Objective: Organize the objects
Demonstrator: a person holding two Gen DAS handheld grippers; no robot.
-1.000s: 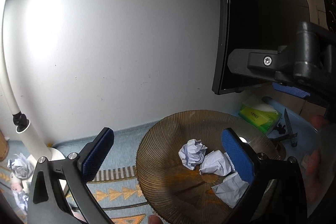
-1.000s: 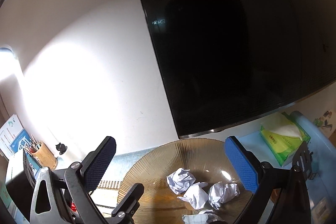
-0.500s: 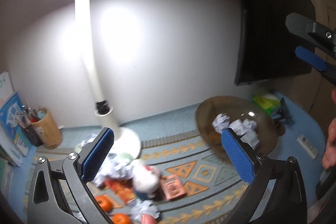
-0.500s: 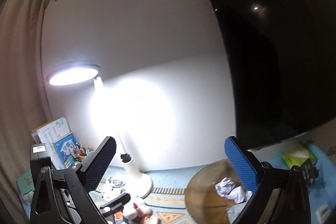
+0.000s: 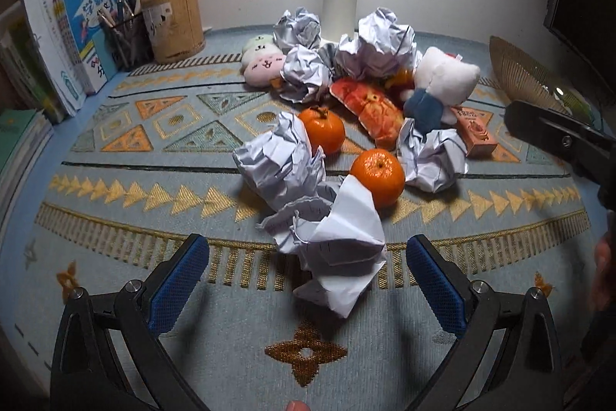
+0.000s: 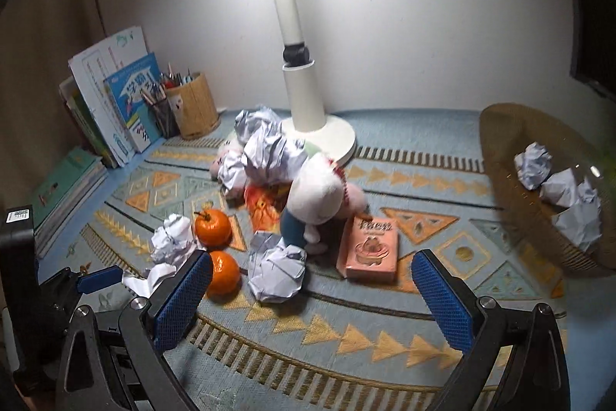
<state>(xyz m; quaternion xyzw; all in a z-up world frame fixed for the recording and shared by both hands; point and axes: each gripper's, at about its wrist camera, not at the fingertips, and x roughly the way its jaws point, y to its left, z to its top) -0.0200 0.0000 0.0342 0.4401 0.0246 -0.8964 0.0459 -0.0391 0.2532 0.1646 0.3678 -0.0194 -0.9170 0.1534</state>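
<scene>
A heap of crumpled paper balls, two oranges, plush toys and packets lies on the patterned mat. My left gripper (image 5: 308, 276) is open and empty, low over the mat, with the nearest paper ball (image 5: 335, 249) between its fingers. An orange (image 5: 378, 176) sits just behind that ball. My right gripper (image 6: 312, 295) is open and empty, above the mat near another paper ball (image 6: 275, 272) and the pink box (image 6: 369, 249). The brown bowl (image 6: 500, 141) at the right holds several paper balls (image 6: 533, 164).
A white lamp base (image 6: 331, 137) stands behind the heap. A white plush toy (image 6: 315, 195) and a red packet (image 5: 365, 106) lie in the heap. A pen holder (image 5: 173, 22) and books (image 5: 65, 37) stand at the back left.
Both grippers have swung from the bowl at the right, down and left to the heap on the mat. Both stayed open and empty.
</scene>
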